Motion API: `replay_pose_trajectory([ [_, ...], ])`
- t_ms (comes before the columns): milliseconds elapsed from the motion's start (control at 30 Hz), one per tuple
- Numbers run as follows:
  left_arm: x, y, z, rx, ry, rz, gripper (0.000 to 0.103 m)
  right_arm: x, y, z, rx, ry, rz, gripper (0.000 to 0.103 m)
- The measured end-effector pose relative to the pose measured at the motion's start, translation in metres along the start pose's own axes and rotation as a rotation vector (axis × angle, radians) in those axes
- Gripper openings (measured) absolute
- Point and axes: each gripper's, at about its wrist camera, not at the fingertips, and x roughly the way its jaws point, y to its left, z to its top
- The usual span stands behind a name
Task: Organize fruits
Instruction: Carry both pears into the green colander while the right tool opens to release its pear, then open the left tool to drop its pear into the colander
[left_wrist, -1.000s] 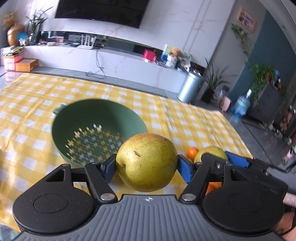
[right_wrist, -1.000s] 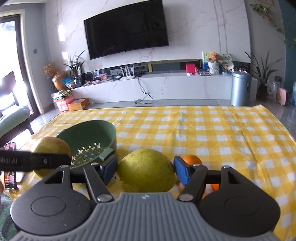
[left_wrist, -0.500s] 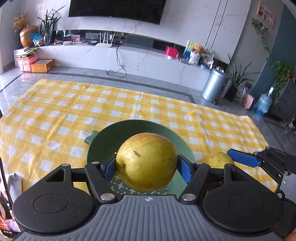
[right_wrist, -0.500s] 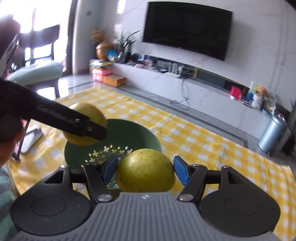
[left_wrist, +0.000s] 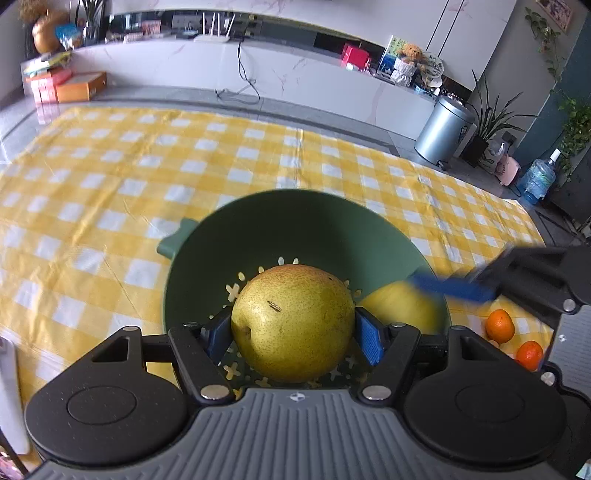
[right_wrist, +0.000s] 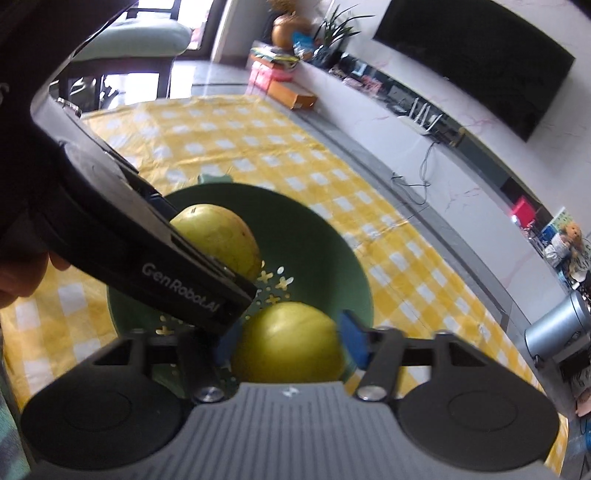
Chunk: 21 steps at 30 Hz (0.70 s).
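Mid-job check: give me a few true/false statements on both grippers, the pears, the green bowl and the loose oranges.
1. The left gripper clamps a speckled yellow-green pear. True.
2. The right gripper is empty. False: it holds a smooth yellow-green pear.
3. Both pears are above the green perforated plastic bowl. True.
4. The two small oranges lie inside the bowl. False: they sit on the yellow checked cloth, outside it.
5. The bowl is overturned. False: it stands open side up.
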Motion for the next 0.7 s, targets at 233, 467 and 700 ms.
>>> replay_pose_trajectory([
  [233,0.01,-0.001,-0.003,0.034,0.023,0.029,0.078,0.026,-0.005,0.006,-0.008,0.099,0.032,0.001],
  [467,0.013,-0.011,-0.008,0.113,0.018,0.093,0.079,0.033,-0.003,-0.002,0.017,0.124,0.03,0.006],
  [700,0.016,-0.018,-0.012,0.175,0.027,0.131,0.079,0.028,-0.007,-0.009,0.051,0.128,0.03,0.02],
])
